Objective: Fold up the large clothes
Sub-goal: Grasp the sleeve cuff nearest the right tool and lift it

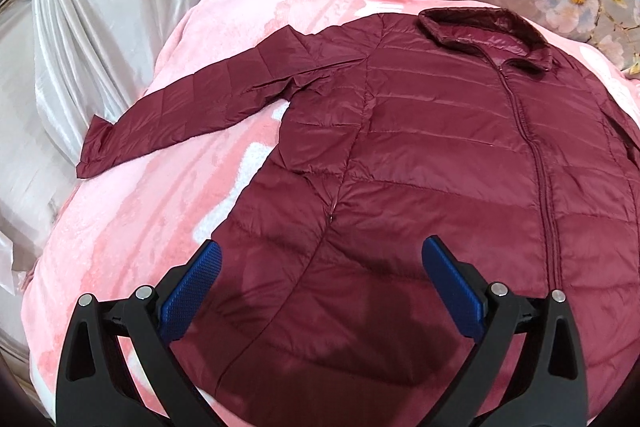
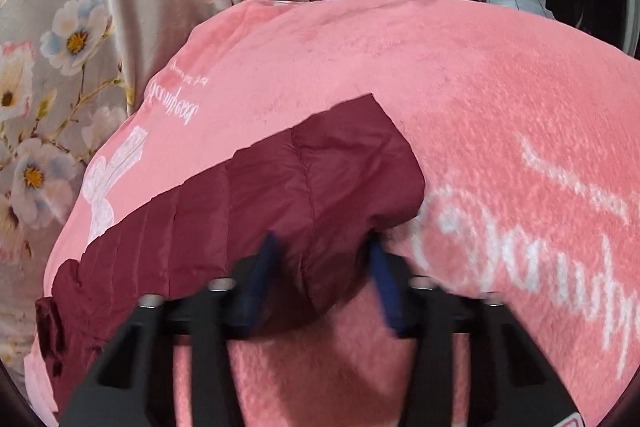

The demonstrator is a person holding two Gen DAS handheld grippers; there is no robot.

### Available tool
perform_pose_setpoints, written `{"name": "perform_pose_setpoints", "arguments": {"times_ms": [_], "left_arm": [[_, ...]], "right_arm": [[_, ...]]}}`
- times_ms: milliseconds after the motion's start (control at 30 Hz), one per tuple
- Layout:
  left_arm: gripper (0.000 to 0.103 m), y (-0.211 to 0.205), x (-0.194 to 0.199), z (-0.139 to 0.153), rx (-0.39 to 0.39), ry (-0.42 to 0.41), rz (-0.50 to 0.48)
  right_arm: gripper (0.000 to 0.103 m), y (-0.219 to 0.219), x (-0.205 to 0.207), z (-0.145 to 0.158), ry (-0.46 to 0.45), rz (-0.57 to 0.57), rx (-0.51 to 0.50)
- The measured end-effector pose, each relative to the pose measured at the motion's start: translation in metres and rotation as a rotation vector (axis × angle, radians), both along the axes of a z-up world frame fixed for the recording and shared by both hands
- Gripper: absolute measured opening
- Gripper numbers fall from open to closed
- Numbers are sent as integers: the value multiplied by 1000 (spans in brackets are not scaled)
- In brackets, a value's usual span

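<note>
The left wrist view looks from above over the jacket (image 1: 420, 155); the right wrist view sits close behind its sleeve (image 2: 280, 203). Both views share the pink blanket (image 1: 132, 211).

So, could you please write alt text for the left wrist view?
A maroon puffer jacket lies zipped and flat on a pink blanket, one sleeve stretched out to the left. The open left tongs hover over its hem.

Soft, even indoor light; the left gripper (image 1: 320, 291) casts a shadow on the jacket (image 1: 440, 155). Right view's foreground is motion-blurred; fisheye bends the edges.
</note>
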State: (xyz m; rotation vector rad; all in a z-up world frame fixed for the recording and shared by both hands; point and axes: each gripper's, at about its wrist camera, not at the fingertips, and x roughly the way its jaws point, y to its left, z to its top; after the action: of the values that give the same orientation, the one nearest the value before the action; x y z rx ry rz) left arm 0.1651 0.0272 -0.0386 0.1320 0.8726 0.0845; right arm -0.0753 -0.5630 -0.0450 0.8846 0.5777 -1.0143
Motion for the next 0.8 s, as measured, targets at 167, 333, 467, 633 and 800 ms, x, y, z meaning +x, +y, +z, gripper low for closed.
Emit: {"name": "perform_pose_setpoints", "arguments": {"times_ms": [167, 333, 467, 633, 800], "left_arm": [[98, 0, 10, -6, 12, 9, 5], [98, 9, 17, -6, 6, 4, 26], [98, 25, 22, -2, -9, -7, 65], [98, 44, 26, -2, -25, -5, 104], [98, 62, 30, -4, -61, 4, 124]], "right_arm": [[8, 4, 31, 23, 3, 33, -115], [7, 63, 103, 88, -51, 264, -303], [7, 157, 183, 127, -114, 581, -409], [7, 287, 269, 120, -155, 973, -413], [18, 391, 328, 72, -129, 1274, -321]]}}
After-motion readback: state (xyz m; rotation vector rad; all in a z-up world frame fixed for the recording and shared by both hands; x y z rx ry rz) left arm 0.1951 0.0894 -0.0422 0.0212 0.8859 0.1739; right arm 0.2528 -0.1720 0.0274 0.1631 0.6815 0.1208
